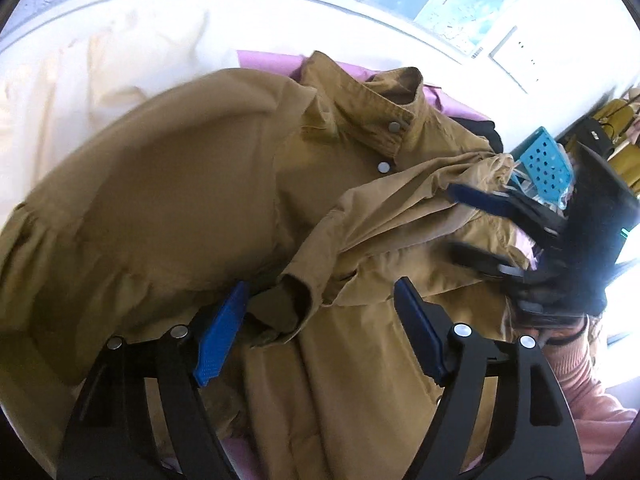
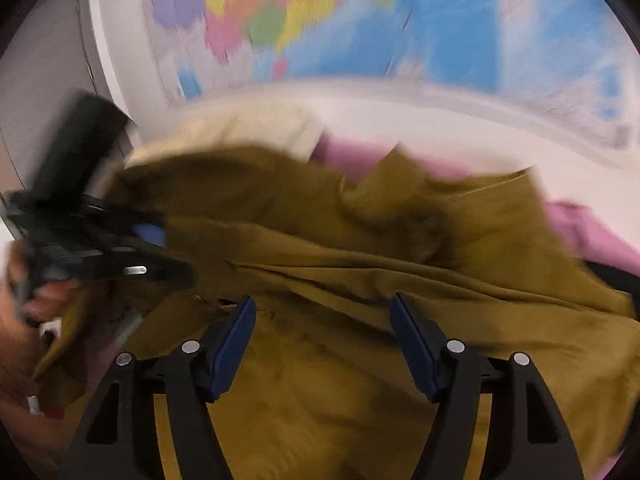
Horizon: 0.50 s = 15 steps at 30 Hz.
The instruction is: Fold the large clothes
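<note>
A large mustard-brown jacket (image 1: 192, 200) with snap buttons and a collar lies spread over a pink cloth on a white table. My left gripper (image 1: 320, 296) is open, its blue pads on either side of a folded sleeve cuff (image 1: 298, 292). My right gripper (image 2: 322, 308) is open just above the jacket (image 2: 360, 260); that view is blurred. In the left wrist view the right gripper (image 1: 452, 220) sits at the right, its fingers spread over a bunched sleeve. In the right wrist view the left gripper (image 2: 168, 252) is at the left edge of the jacket.
A cream cloth (image 1: 80, 80) lies at the table's (image 1: 280, 12) far left and a pink cloth (image 1: 272, 60) under the jacket. A blue perforated basket (image 1: 544, 164) and yellow items stand at the right. A wall map (image 2: 320, 20) hangs behind the table.
</note>
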Available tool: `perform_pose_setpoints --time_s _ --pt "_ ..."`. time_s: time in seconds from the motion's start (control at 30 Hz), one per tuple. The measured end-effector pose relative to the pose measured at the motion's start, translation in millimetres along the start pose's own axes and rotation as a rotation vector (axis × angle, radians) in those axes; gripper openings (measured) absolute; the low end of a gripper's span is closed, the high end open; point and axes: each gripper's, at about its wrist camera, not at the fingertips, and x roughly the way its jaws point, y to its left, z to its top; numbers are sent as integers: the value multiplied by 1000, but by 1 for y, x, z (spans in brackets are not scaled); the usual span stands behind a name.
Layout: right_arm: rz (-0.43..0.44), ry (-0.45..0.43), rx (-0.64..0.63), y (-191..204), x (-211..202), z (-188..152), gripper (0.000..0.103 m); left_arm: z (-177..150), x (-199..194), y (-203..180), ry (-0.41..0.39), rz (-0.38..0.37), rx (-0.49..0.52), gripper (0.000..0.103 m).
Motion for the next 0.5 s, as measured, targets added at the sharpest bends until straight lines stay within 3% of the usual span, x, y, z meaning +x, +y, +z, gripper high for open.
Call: perform_pose_setpoints --time_s 0.03,0.17,0.3,0.5 --pt "-41 36 27 -6 21 4 68 -2 -4 1 -6 8 -5 75" --pt "-69 155 199 -44 73 3 61 -13 -30 5 -58 21 18 75" --pt "-71 123 168 -32 54 5 66 -28 -66 6 -138 61 55 79" --pt "33 3 30 21 12 15 70 -55 -101 11 -247 182 89 89"
